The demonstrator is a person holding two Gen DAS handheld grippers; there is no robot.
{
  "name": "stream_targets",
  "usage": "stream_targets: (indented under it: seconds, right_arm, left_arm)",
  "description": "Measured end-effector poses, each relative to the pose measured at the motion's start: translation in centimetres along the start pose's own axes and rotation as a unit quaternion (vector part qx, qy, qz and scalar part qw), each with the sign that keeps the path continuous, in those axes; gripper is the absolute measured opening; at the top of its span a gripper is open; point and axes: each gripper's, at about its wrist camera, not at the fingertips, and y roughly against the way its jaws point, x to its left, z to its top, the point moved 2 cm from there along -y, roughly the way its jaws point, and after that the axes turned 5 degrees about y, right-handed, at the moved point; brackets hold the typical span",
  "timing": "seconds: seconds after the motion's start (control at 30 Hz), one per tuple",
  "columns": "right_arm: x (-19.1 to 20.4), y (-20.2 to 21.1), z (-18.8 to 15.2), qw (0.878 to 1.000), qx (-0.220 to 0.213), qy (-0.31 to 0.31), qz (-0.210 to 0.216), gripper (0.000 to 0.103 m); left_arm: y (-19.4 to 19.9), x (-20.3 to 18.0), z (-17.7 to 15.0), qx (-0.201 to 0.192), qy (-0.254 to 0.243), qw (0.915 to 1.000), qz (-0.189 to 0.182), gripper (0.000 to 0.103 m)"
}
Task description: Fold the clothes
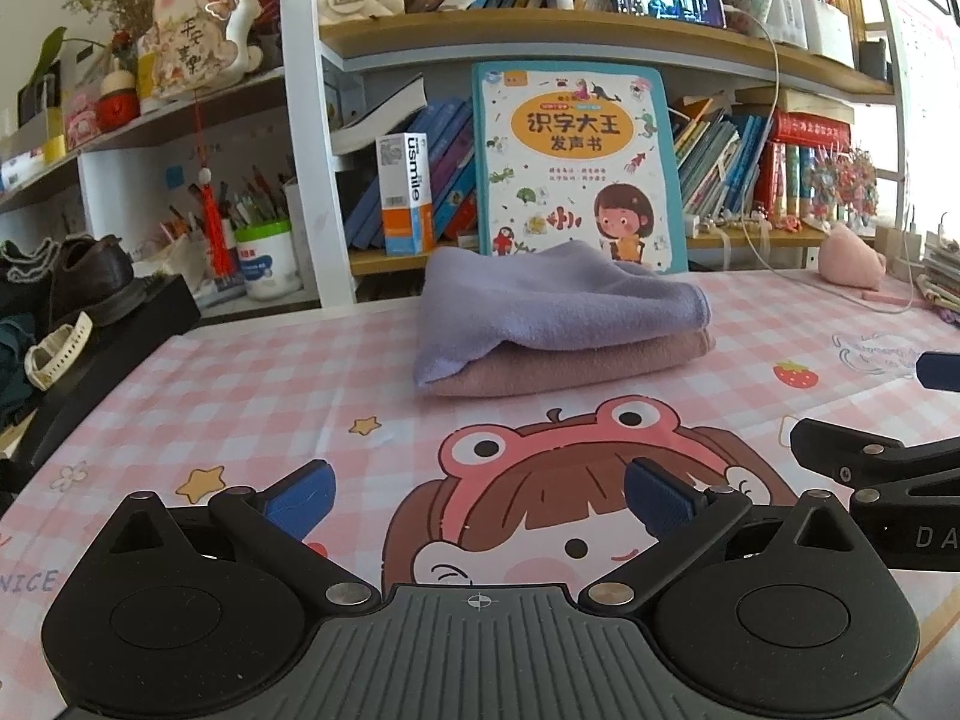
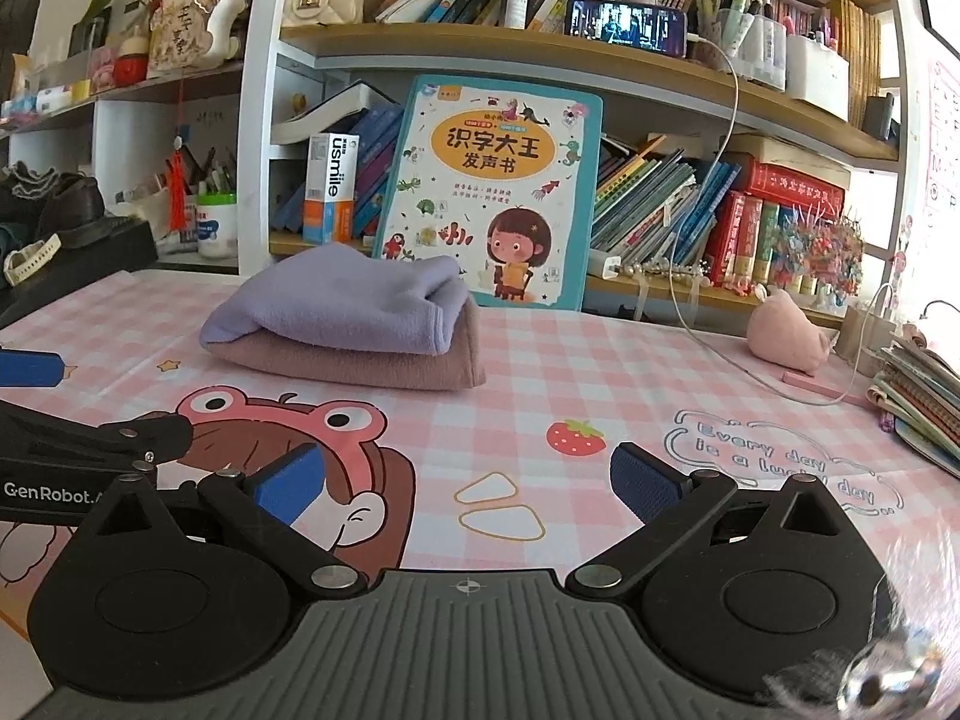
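A folded lilac cloth (image 1: 540, 294) (image 2: 342, 306) lies on top of a folded dusty-pink cloth (image 1: 576, 360) (image 2: 372, 363) at the back of the desk, stacked in front of the shelves. My left gripper (image 1: 477, 504) is open low over the desk mat, well short of the stack, with nothing between its blue pads. My right gripper (image 2: 468, 483) is also open and empty, to the right of the left one and nearer than the stack. Part of the right gripper (image 1: 888, 468) shows at the right edge of the left wrist view.
A pink checked cartoon mat (image 1: 300, 396) (image 2: 600, 372) covers the desk. A children's book (image 1: 573, 162) leans on the shelf behind the stack. A pink plush (image 2: 786, 330), a white cable (image 2: 708, 342) and stacked notebooks (image 2: 924, 396) sit at right; shoes on a black box (image 1: 90, 282) at left.
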Motion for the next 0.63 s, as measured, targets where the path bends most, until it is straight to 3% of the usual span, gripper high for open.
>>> stream_targets:
  seconds: [0.63]
  right_arm:
    - [-0.2, -0.15, -0.01, 1.0, 0.002, -0.007, 0.003, 0.102]
  left_arm:
    - [0.59, 0.2, 0.07, -0.019, 0.01, 0.9997, 0.008, 0.103]
